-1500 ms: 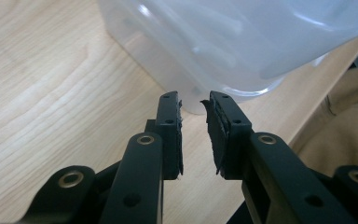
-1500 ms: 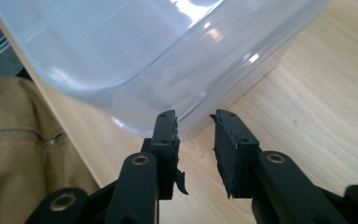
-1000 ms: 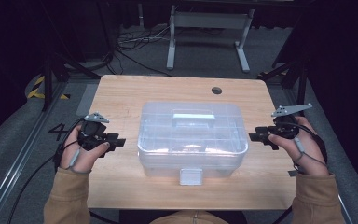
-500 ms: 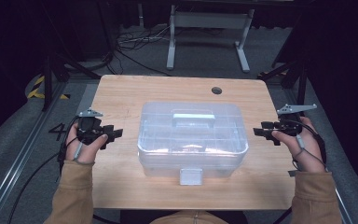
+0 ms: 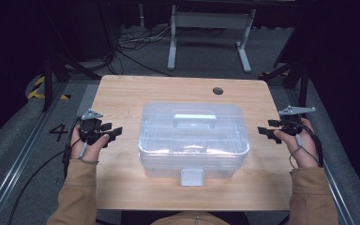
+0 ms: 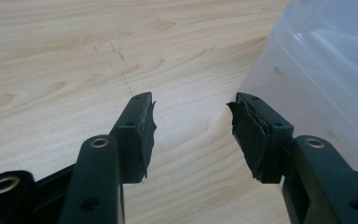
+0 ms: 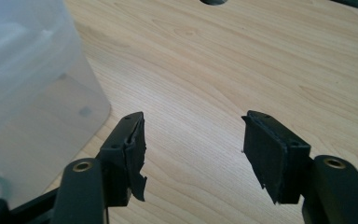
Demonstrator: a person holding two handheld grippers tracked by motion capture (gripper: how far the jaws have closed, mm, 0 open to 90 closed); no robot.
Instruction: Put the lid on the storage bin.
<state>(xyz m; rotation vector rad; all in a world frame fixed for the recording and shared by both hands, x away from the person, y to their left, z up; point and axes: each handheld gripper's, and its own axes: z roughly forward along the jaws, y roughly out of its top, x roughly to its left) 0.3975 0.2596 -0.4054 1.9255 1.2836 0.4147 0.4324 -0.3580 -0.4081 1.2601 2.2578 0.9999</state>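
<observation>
The clear plastic box (image 5: 194, 137) sits lid-on in the middle of the wooden table (image 5: 122, 93), just where it sat a second ago, with its white latch (image 5: 191, 177) facing the person. Both hands have sunk lower beside the box since then. The left gripper (image 5: 115, 132) hangs to the left of the box, near its side wall but apart from it; its jaws have just been opening and now stand wide with only bare tabletop between them. The right gripper (image 5: 265, 132) sits to the right of the box, also clear of it, its jaws likewise just opened wide and holding nothing.

In the left gripper view (image 6: 191, 123) the box is cut off at the edge, a blurred pale curve. In the right gripper view (image 7: 191, 140) its corner shows hazy. What lies inside the box is too clouded by the lid to make out
</observation>
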